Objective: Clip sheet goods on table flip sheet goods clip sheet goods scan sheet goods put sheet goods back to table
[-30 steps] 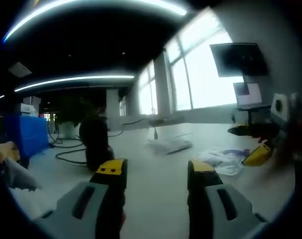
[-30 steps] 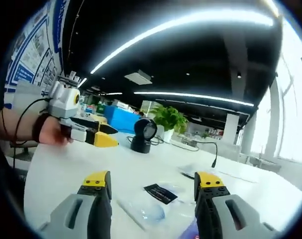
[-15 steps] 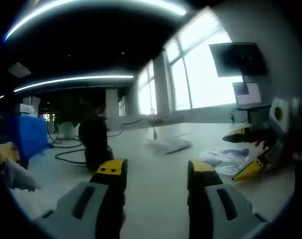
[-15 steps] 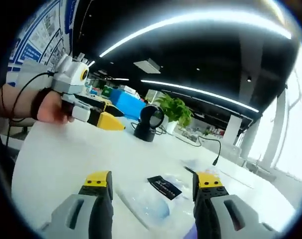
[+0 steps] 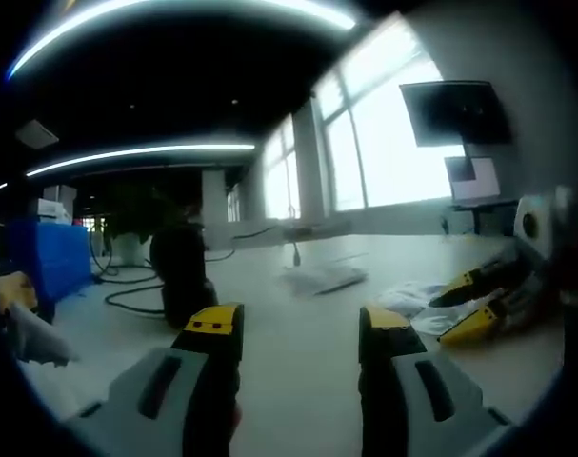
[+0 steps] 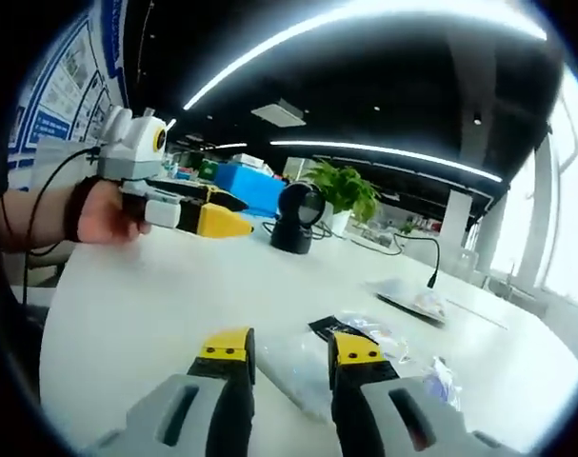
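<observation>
Sheet goods (image 6: 298,367), a clear plastic packet with a dark label, are lying flat on the white table (image 6: 127,314), lower centre of the right gripper view. Likely light, limp and slippery; taking a thin edge looks best. Right gripper (image 6: 289,345) is straddling the packet's near edge, jaws narrowed, grip not confirmed. Left gripper (image 5: 300,324) is hovering released. Left gripper view is adding the black scanner (image 5: 180,271) and further packets (image 5: 431,305) at right.
</observation>
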`<action>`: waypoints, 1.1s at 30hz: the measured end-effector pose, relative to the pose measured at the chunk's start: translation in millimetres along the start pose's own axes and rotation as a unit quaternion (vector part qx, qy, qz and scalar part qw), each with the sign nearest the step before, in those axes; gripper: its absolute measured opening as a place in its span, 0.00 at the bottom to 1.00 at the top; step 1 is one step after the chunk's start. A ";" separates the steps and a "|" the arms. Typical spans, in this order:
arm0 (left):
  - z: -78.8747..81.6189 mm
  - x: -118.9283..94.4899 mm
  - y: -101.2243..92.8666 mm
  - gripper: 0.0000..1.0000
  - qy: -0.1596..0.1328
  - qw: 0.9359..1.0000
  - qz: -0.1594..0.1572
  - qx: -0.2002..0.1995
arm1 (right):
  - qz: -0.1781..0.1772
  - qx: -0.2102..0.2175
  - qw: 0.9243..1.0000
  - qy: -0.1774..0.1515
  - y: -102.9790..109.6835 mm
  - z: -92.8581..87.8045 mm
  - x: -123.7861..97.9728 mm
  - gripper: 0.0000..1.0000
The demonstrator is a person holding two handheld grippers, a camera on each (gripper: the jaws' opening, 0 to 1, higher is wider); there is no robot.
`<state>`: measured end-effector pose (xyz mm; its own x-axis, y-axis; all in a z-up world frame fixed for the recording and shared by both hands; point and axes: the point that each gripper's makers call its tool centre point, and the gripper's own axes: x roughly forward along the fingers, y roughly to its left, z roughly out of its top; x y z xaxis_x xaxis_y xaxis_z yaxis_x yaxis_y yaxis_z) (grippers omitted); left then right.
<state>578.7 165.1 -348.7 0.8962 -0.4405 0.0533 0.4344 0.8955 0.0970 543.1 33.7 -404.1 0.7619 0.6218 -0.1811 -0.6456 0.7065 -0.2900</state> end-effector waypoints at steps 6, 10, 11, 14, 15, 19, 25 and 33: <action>-0.3 0.0 0.1 0.41 0.000 1.000 0.000 0.001 | 0.014 0.037 0.999 0.019 3.3 -4.4 0.4 0.15; -0.2 0.0 0.1 0.41 0.000 1.000 0.000 0.000 | 0.019 0.039 0.999 0.021 7.9 -4.4 -0.1 0.09; -0.2 0.0 0.1 0.41 0.000 1.000 0.000 0.000 | 0.019 0.038 0.999 0.021 8.7 -4.3 -0.2 0.08; -0.4 0.1 -0.3 0.41 0.001 1.000 0.000 0.001 | 0.018 0.033 0.999 0.022 9.5 -4.3 -0.4 0.03; -0.4 0.1 -0.2 0.41 0.001 1.000 0.000 0.001 | 0.018 0.033 0.999 0.022 9.6 -4.2 -0.5 0.01; -0.1 0.1 0.0 0.41 0.000 1.000 0.000 0.001 | 0.018 0.033 0.999 0.026 10.1 -5.1 -1.7 0.00; 0.4 0.0 -0.1 0.41 -0.001 1.000 0.000 0.000 | 0.019 0.033 0.999 0.028 10.2 -4.4 -4.9 0.00; 0.9 -0.4 0.3 0.41 -0.002 1.000 0.001 -0.003 | 0.003 0.081 0.997 0.001 -4.5 7.0 -12.0 0.00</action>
<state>578.4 165.4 -347.9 0.8966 -0.4391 0.0575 0.4332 0.8966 0.0916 536.6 25.5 -394.1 0.7581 0.6253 -0.1852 -0.6497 0.7485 -0.1327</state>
